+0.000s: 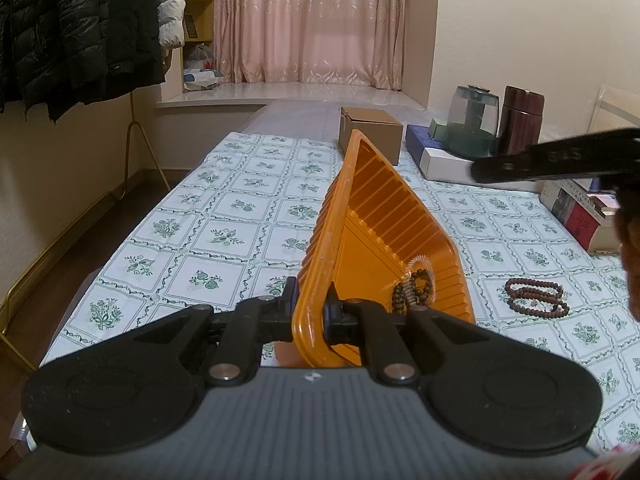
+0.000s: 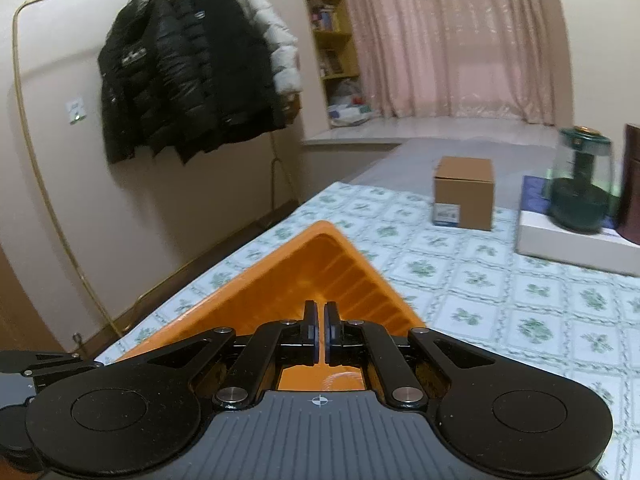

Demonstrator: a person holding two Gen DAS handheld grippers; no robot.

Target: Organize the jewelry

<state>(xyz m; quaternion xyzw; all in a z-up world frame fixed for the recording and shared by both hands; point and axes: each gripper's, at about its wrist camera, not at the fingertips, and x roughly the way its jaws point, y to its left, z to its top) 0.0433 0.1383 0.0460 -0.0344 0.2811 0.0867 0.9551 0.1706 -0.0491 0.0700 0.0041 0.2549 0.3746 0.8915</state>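
Observation:
My left gripper [image 1: 312, 300] is shut on the near rim of an orange ribbed tray [image 1: 384, 216], which is tipped up on its side. In the tray's low corner lie a dark bead bracelet [image 1: 414, 290] and a pale clear one [image 1: 420, 262]. A second coil of dark brown beads [image 1: 536, 298] rests on the tablecloth to the right of the tray. My right gripper [image 2: 322, 308] hovers over the orange tray [image 2: 304, 272], shut, with nothing between its pads. In the left wrist view it shows only as a black bar at the right edge.
A cardboard box [image 1: 370, 132], a green glass jar [image 1: 474, 120] and a dark red canister [image 1: 520, 120] on flat boxes stand at the table's far end. Books [image 1: 584, 212] lie at the right. Coats [image 2: 188, 68] hang on a rack to the left.

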